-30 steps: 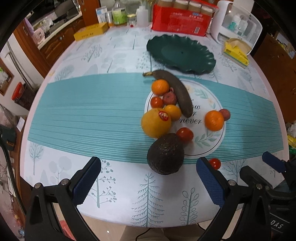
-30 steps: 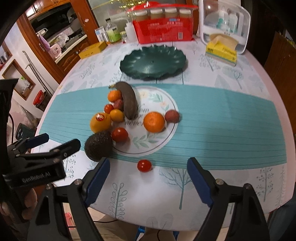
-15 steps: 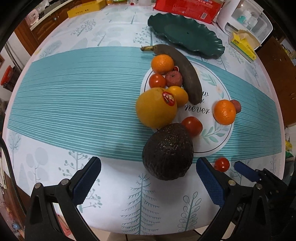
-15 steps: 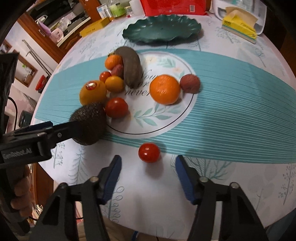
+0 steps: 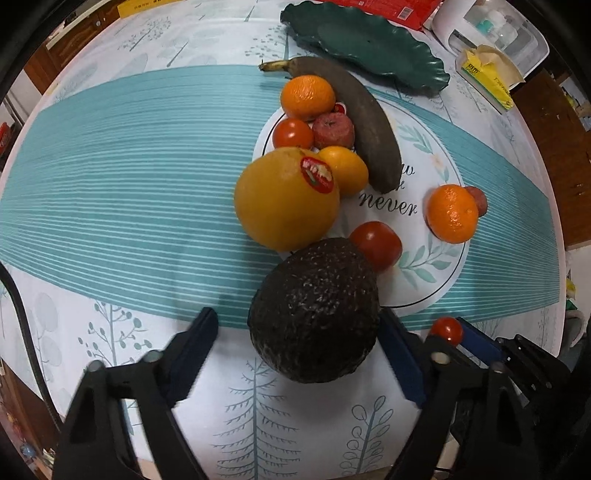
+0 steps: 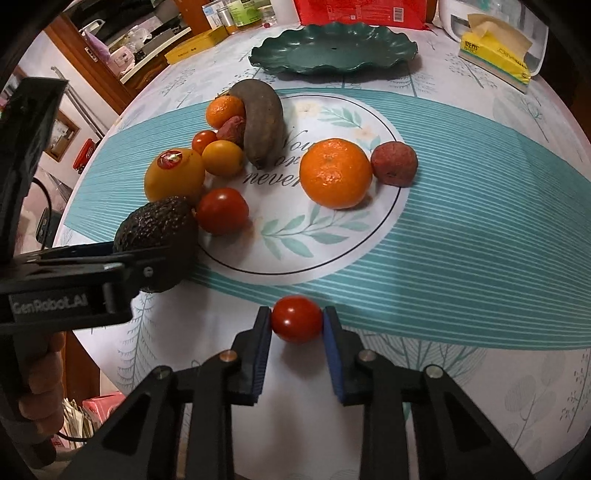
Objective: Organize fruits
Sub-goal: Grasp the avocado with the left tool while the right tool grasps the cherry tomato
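Right wrist view alone shows right gripper point(image 6: 297, 321) clamped on cherry tomato point(image 6: 297, 319) near tablecloth point(image 6: 461, 258) edge; "GenRobot.AI" legible on left gripper point(image 5: 297, 332), jaws closing around avocado point(image 5: 314, 312). Cloth reads "never".

A round table point(image 6: 480, 369), covered in a white cloth printed with pale trees and a teal striped band, is filling most of both views. Along its far edge a red carton point(image 6: 362, 13), a yellow tissue box point(image 6: 495, 55) and a white lidded container point(image 5: 491, 33) are standing. In the upper left of the right wrist view, brown wooden cabinets point(image 6: 92, 74) are carrying a cluttered countertop point(image 6: 147, 40). Soft indoor light is falling evenly.
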`<state>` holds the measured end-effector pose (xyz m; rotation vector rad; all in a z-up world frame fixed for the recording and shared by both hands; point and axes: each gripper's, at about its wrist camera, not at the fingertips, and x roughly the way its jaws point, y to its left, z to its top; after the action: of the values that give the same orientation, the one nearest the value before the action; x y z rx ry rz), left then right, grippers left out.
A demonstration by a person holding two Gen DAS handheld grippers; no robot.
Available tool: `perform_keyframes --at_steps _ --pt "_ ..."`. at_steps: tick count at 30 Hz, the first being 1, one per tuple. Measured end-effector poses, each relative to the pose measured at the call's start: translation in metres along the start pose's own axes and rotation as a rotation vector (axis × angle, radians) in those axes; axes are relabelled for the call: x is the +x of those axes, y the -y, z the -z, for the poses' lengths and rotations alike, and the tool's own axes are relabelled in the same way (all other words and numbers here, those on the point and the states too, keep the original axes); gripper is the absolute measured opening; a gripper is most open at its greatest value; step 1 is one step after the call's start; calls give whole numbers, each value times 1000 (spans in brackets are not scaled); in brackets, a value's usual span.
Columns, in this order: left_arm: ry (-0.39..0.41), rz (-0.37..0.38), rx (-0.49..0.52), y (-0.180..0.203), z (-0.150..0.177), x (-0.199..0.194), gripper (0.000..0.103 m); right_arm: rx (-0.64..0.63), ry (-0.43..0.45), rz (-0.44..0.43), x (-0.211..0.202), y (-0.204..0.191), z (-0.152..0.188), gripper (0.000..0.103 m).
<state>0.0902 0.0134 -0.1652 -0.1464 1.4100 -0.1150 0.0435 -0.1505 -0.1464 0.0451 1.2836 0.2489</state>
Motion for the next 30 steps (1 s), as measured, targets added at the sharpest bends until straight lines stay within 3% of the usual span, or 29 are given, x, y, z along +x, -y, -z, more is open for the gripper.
perform_keyframes --at_steps 5,11,21,30 --pt "10 54 -14 2 2 5 61 -21 7 3 0 -1 1 27" --pt "61 49 -3 9 6 6 60 -42 15 -3 -1 -3 4 26" --pt "69 42 -52 -4 31 -10 59 -66 62 -14 -21 -5 6 26" --pt "193 31 -40 10 17 -88 60 -109 156 -58 -69 -10 -18 26"
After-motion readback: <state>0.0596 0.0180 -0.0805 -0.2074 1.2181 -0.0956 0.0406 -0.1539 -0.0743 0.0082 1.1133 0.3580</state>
